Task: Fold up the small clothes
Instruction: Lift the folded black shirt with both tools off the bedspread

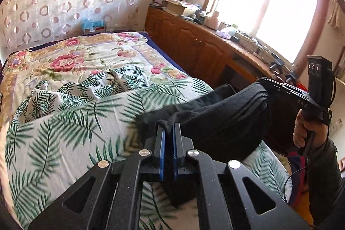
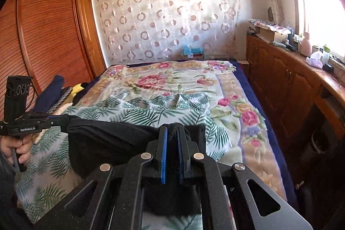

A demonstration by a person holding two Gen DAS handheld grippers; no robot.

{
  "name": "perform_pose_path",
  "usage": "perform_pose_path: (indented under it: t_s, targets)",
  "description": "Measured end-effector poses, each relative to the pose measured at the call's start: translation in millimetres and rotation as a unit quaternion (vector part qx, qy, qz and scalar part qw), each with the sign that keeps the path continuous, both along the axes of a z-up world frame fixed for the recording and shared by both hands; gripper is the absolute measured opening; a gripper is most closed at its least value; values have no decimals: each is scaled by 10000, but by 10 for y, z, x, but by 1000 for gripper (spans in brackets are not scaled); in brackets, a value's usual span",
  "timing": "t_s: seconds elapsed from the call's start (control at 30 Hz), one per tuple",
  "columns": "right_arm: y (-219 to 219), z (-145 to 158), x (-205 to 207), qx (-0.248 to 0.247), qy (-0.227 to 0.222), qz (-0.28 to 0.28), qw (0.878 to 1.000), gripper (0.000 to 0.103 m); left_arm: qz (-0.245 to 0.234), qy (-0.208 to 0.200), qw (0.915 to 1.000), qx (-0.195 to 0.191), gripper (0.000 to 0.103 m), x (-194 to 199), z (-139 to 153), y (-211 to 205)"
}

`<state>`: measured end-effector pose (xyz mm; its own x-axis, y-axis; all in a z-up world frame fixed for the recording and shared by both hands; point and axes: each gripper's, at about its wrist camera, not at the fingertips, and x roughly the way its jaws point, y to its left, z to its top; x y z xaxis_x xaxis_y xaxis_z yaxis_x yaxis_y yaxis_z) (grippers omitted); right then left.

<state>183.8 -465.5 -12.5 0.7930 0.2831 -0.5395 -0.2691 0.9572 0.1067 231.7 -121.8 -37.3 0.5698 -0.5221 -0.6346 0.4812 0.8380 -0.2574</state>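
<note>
Each hand-held gripper pinches one end of a black garment [image 1: 217, 113], the left gripper [image 1: 169, 128] and the right gripper [image 2: 172, 133] holding it stretched between them above the fern-print sheet [image 1: 64, 133] at lower centre, probably to straighten an edge before folding. "GenRobot.AI" reads on the left gripper's body at the right-wrist view's left edge; "DAS" shows on the right gripper's body in the other view.

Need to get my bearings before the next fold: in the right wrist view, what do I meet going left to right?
Person's hand on the left gripper → black cloth garment stretched between the grippers → right gripper shut on the garment's edge → floral bedspread → brown wooden cabinet under the window.
</note>
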Motion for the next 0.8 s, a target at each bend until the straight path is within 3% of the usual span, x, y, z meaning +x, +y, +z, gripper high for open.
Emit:
perform_pose_path:
  t_s: [0.33,0.4,0.5,0.53,0.57,0.6,0.63,0.73,0.77,0.8]
  targets:
    - [144,-72,469,-268,469,-111,9985,9,102,457,9985,287,7,602,-334,-92]
    - [152,-41,464,-334,517,-169,9980,15,66,462,9984,309,9,628,-363,-92]
    - [145,54,534,-373,575,-230,9974,15,54,470,9983,345,13,643,-375,-63]
    - [113,72,574,-341,570,-254,9975,20,63,456,9983,363,15,646,-369,-48]
    - [90,96,566,-335,567,-290,9974,26,77,437,9983,387,22,646,-364,-27]
    - [82,98,598,-340,563,-325,9973,40,107,419,9981,435,27,644,-360,1]
    - [67,139,545,-324,526,-330,9975,44,97,409,9981,448,34,641,-360,24]
    - [66,114,448,-270,454,-118,9985,51,-110,472,9979,420,53,591,-387,79]
    - [83,104,398,-322,483,-56,9983,52,-161,491,9977,442,71,557,-413,93]
    - [107,80,362,-387,518,-10,9979,52,-197,492,9976,449,82,538,-432,95]
